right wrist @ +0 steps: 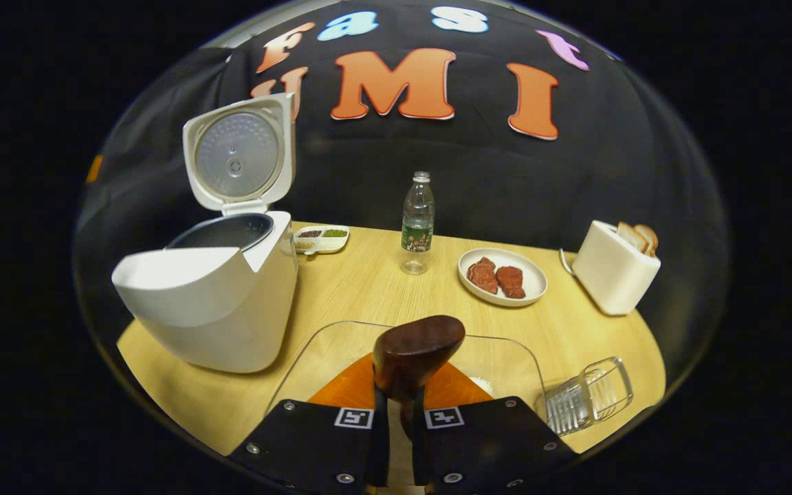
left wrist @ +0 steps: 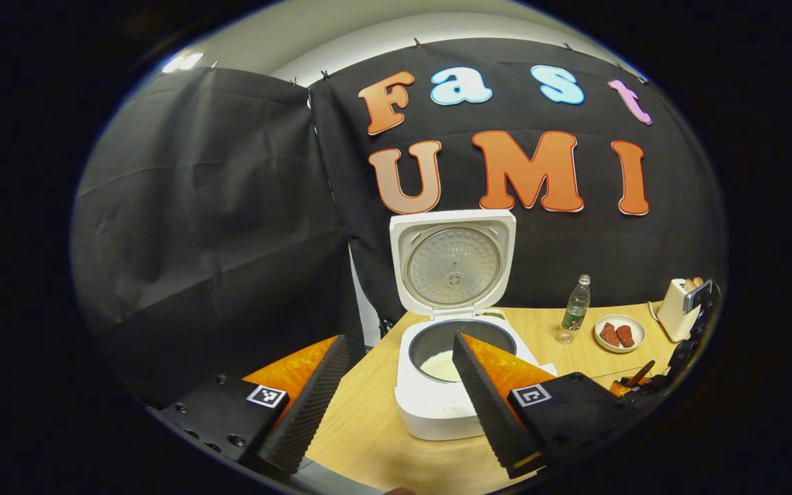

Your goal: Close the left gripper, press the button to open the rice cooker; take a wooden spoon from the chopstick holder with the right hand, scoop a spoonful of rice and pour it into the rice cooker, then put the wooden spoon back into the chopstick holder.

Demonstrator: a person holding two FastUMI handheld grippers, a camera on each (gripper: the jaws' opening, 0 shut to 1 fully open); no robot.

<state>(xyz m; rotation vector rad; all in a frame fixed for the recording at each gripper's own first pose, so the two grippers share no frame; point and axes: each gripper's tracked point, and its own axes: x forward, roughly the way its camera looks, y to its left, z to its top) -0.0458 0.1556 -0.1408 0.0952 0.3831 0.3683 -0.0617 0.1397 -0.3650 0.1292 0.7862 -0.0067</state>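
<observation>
No writing on the bottle label can be read. The rice cooker stands open, lid up. Facing it, the left gripper hovers with fingers spread apart. Right of the cooker, the right gripper clamps the wooden spoon over a clear container.

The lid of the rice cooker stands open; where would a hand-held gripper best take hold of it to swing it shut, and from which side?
Take the lid by its free top edge, farthest from the hinge at the back of the rice cooker. It stands upright, inner plate facing forward, so come from above and pinch front to back; that edge likely gives most leverage.
</observation>
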